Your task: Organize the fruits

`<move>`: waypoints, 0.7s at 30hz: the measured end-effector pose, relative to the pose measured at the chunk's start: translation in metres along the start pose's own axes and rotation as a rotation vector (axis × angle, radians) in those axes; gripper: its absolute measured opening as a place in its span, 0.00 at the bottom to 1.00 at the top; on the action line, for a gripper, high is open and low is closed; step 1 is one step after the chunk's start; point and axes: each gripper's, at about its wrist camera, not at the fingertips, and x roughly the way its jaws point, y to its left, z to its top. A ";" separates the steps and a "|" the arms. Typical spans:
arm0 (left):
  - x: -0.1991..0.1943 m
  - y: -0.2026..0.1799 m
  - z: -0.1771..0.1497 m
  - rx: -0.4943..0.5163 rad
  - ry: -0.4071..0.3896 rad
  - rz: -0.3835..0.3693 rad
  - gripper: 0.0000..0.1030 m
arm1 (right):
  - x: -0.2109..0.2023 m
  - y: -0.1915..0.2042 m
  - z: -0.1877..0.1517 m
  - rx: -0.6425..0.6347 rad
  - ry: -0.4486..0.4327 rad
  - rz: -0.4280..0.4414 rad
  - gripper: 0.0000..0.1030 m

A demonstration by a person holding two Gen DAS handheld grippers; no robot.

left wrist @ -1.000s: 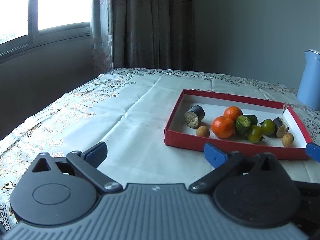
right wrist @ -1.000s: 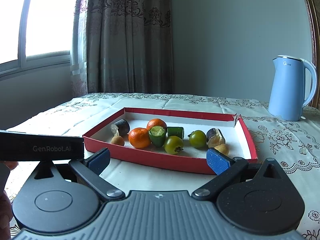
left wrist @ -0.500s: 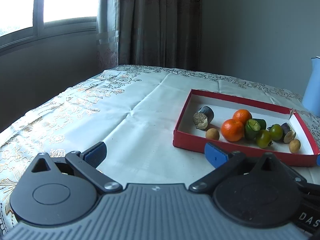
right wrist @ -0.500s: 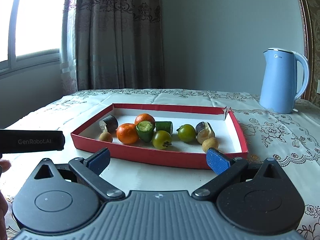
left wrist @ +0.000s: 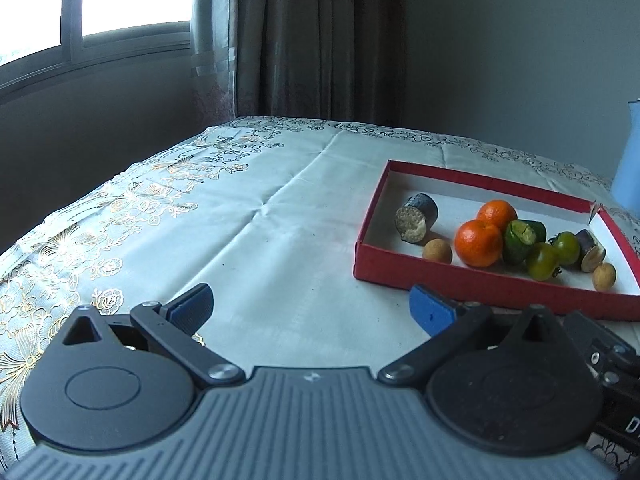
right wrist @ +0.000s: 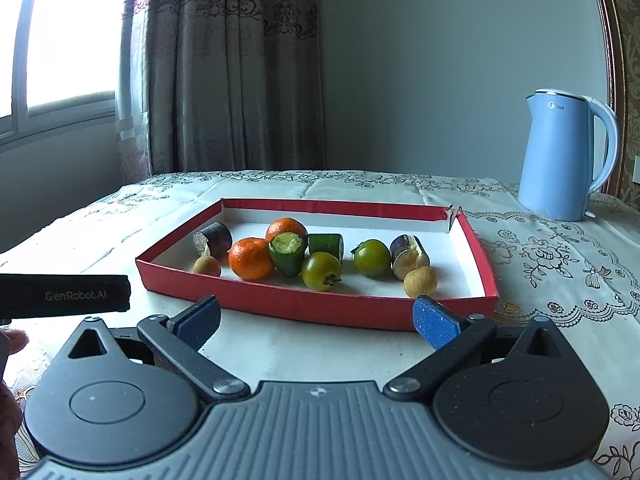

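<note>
Both tongs released, nothing grasped, short of the red tray.
Left gripper [left wrist: 310, 306]: I read its view swung left since the earlier frame; fruits now sit far right. Jaws spread wide over tablecloth [left wrist: 248, 216]. Right gripper [right wrist: 316, 318]: tray [right wrist: 320, 306] nearer than before, jaws wide apart, touching nothing. Fruits lie inside the tray: oranges [right wrist: 251, 258], green tomatoes [right wrist: 321, 276].
</note>
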 end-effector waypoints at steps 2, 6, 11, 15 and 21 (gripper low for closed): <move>0.002 0.000 -0.001 0.001 0.005 0.001 1.00 | 0.000 0.000 0.000 0.000 -0.001 0.001 1.00; 0.005 0.000 -0.004 0.003 0.012 0.005 1.00 | 0.000 -0.001 0.000 0.005 0.000 0.003 1.00; 0.008 -0.002 -0.007 0.009 0.020 0.002 1.00 | 0.000 -0.001 0.000 0.010 -0.001 0.004 1.00; 0.009 -0.002 -0.007 0.011 0.024 0.001 1.00 | 0.000 -0.002 -0.001 0.013 -0.002 0.003 1.00; 0.011 -0.002 -0.008 0.008 0.029 0.000 1.00 | 0.002 -0.004 0.000 0.021 0.003 -0.002 1.00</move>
